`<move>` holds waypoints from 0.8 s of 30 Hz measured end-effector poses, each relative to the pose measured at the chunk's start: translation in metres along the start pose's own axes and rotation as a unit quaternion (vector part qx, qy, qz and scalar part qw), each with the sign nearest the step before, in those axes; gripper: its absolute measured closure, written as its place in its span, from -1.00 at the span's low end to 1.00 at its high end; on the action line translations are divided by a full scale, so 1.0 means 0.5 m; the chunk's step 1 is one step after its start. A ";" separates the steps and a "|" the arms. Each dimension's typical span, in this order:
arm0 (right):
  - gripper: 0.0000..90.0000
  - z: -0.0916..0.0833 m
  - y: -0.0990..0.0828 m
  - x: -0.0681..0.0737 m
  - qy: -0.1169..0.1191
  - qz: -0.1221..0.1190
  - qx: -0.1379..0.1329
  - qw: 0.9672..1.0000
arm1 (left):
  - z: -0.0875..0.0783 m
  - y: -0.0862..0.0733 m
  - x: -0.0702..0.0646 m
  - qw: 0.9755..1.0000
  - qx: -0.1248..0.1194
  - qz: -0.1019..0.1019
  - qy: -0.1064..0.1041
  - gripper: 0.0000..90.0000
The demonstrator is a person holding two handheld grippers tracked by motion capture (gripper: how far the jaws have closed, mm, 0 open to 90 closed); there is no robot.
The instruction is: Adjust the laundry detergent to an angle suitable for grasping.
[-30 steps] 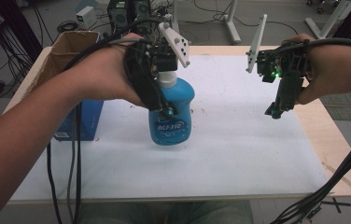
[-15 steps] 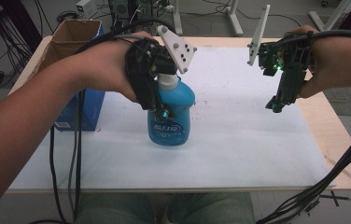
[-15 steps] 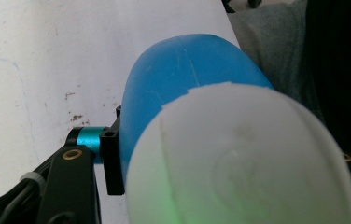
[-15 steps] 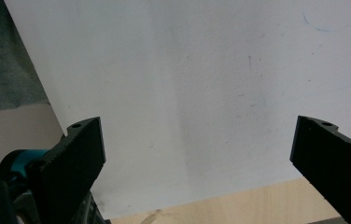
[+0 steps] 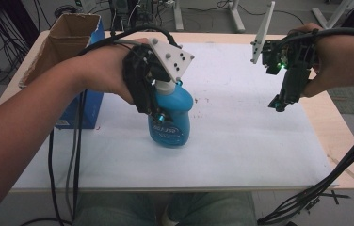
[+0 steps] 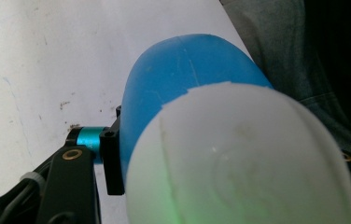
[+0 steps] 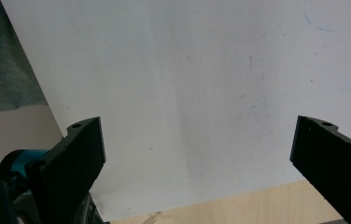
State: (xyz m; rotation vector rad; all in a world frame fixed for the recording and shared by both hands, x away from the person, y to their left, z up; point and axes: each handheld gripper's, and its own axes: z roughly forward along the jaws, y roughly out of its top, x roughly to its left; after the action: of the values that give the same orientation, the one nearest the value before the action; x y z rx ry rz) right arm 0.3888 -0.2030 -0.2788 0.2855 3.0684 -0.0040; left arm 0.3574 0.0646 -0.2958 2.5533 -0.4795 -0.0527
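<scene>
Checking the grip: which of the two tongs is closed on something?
The left tongs, clamped on the blue bottle. The right tongs hang open over the white sheet, holding nothing.

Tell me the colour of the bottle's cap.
White, on the blue bottle; cap clearest in the left gripper view.

Lab: cable bundles (image 5: 5,28), rig stands (image 5: 234,12).

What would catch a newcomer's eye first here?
The bright blue bottle stands out most, upright near the middle of the white sheet, with the left tool clamped on its upper part. Off to the right, the right tool hangs above the sheet with its jaws wide apart and nothing between them. A brown cardboard box sits at the table's far left corner.
</scene>
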 end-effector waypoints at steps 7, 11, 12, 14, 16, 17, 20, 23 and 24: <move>-0.95 0.012 0.004 -0.006 0.005 -0.006 0.000 1.000 | 0.011 -0.014 0.004 1.000 0.005 0.001 -0.006 -0.16; -0.95 0.013 0.004 -0.008 0.006 -0.004 -0.001 1.000 | 0.015 -0.016 0.005 1.000 0.002 0.002 -0.010 -0.16; -0.95 0.013 0.004 -0.008 0.006 -0.004 -0.001 1.000 | 0.016 -0.016 0.007 1.000 0.003 0.004 -0.010 -0.16; -0.95 0.014 0.001 -0.008 0.006 -0.003 0.000 1.000 | 0.021 -0.018 0.008 1.000 0.005 0.001 -0.014 -0.16; -0.95 0.013 -0.001 -0.006 0.006 0.001 0.000 1.000 | 0.023 -0.018 0.009 1.000 0.008 0.002 -0.016 -0.16; -0.95 0.013 -0.003 -0.007 0.005 -0.003 0.000 1.000 | 0.025 -0.019 0.009 1.000 0.008 0.000 -0.018 -0.16; -0.95 0.012 -0.007 -0.007 0.005 0.003 -0.001 1.000 | 0.028 -0.023 0.010 1.000 0.004 0.003 -0.022 -0.16; -0.95 0.013 -0.009 -0.008 0.006 0.002 -0.001 1.000 | 0.027 -0.024 0.012 1.000 0.007 0.002 -0.022 -0.16; -0.95 0.014 -0.009 -0.008 0.006 0.003 -0.001 1.000 | 0.026 -0.025 0.011 1.000 0.007 -0.002 -0.023 -0.16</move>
State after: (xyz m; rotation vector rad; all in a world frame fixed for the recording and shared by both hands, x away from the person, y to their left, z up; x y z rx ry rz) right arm 0.3924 -0.2081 -0.2855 0.2952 3.0801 0.0015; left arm 0.3649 0.0659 -0.3133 2.5712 -0.4948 -0.1088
